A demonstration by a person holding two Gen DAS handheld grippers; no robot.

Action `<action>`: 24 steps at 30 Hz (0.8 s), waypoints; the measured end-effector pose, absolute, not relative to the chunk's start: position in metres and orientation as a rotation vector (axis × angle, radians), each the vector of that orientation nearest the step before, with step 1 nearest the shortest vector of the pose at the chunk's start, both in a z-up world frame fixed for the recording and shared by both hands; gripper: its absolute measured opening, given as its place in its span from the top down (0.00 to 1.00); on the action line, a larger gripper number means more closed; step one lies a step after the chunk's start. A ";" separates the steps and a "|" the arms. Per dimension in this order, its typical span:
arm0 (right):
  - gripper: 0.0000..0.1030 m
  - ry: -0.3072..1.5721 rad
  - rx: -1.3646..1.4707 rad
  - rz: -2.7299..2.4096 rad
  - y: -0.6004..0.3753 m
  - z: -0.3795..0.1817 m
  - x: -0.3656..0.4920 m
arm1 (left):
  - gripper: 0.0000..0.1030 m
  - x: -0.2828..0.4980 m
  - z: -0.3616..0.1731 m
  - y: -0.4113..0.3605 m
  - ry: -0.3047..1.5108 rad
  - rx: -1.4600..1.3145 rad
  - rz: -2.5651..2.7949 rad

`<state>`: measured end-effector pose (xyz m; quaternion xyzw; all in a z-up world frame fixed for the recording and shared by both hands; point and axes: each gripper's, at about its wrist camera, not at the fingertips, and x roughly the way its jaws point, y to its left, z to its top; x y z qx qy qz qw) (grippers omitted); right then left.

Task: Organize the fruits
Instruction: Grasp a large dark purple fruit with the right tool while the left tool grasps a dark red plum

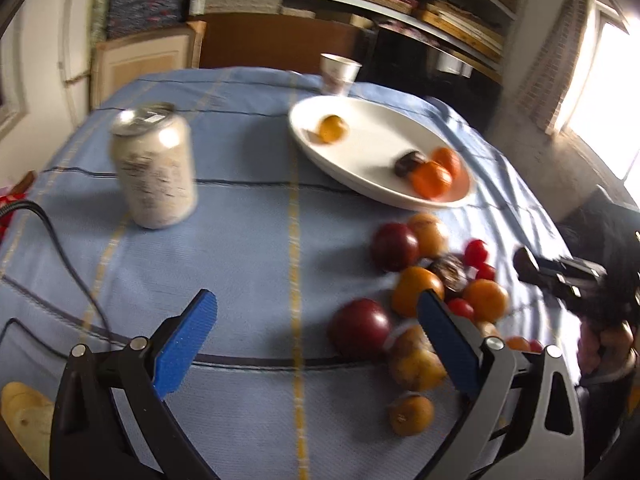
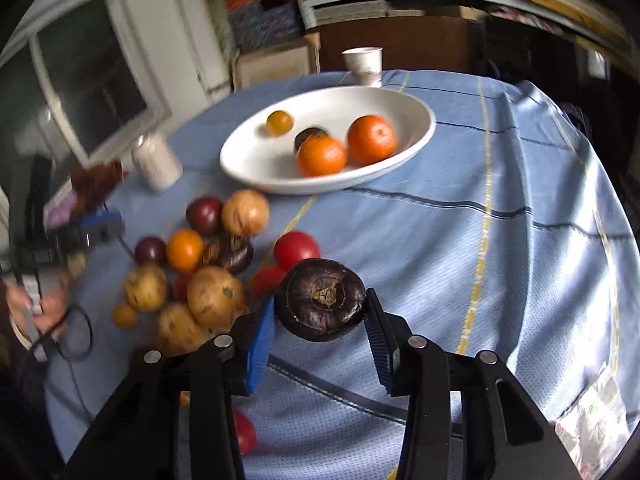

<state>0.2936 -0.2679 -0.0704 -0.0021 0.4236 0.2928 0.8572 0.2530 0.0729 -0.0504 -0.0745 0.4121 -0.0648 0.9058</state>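
One dark purple fruit sits clamped between the right claw pads, above the table, near the fruit pile; left claw spread apart, empty, beside pile

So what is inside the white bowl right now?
The white bowl holds two oranges, one small yellow fruit and a dark fruit partly hidden behind the nearer orange.

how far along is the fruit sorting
Early on. Done: four pieces lie in the white plate, two oranges among them. In hand: the right tool grips a dark purple fruit. The left tool is open and empty. Left: the pile on the blue cloth.
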 end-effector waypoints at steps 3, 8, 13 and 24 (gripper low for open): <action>0.57 0.904 -0.001 0.574 -0.270 -0.074 0.297 | 0.06 0.253 -0.053 0.061 0.858 -0.122 -0.172; 0.57 0.910 0.002 0.556 -0.269 -0.076 0.299 | 0.35 0.256 -0.064 0.048 0.905 -0.105 -0.216; 0.57 0.896 0.006 0.561 -0.268 -0.073 0.295 | 0.43 0.265 -0.070 0.049 0.933 -0.149 -0.225; 0.57 0.899 -0.011 0.566 -0.265 -0.073 0.293 | 0.49 0.271 -0.079 0.060 0.973 -0.245 -0.220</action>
